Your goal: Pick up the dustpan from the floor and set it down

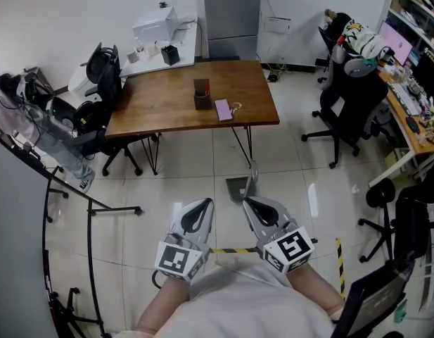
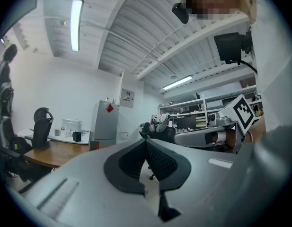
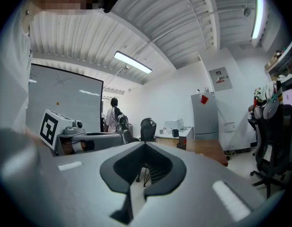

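Note:
The dustpan [image 1: 238, 187] is grey and lies on the tiled floor just in front of the table, its long handle [image 1: 253, 172] standing upright. In the head view both grippers are held close to my body and point level toward it. The left gripper [image 1: 202, 204] is shut and empty, a little to the left of the pan and short of it. The right gripper [image 1: 250, 202] is also shut and empty, just short of the handle's base. The left gripper view shows shut jaws [image 2: 146, 141] and no dustpan. The right gripper view likewise shows shut jaws [image 3: 146, 144] and no dustpan.
A wooden table [image 1: 160, 108] with a brown holder [image 1: 201, 94] stands beyond the dustpan. Black office chairs are at left [image 1: 104, 83] and right [image 1: 350, 111]. A metal rack [image 1: 62, 210] stands at left; yellow-black tape [image 1: 340, 255] marks the floor at right. A person [image 3: 112, 115] stands far off.

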`<state>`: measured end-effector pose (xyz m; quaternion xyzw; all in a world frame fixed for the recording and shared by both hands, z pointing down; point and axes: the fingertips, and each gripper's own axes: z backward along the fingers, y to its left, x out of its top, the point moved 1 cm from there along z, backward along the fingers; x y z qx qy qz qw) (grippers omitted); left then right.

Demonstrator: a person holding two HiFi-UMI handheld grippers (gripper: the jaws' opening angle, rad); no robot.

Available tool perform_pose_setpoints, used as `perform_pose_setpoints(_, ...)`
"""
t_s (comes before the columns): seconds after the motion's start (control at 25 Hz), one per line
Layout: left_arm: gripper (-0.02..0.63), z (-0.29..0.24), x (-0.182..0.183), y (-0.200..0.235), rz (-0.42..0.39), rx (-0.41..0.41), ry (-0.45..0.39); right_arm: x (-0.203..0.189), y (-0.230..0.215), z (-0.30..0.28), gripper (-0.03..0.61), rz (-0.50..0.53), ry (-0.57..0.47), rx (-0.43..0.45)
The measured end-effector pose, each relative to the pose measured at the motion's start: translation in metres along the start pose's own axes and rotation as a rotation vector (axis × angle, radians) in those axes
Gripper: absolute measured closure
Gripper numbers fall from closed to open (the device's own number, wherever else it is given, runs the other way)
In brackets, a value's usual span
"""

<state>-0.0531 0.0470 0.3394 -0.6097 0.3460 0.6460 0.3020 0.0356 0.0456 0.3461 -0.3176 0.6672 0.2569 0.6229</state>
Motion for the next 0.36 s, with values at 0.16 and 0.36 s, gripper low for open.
perform_pose_setpoints(0.16, 0.598, -0.003, -0.001, -0.006, -0.001, -0.007, 0.011, -0.001, 0.001, 0.003, 0.577, -0.003, 0.004, 0.008)
perform_pose_setpoints(0.36, 0.598, -0.005, -0.011, -0.013, 0.001, -0.025, 0.031, -0.006, 0.002, 0.007, 0.577, -0.004, 0.01, 0.013)
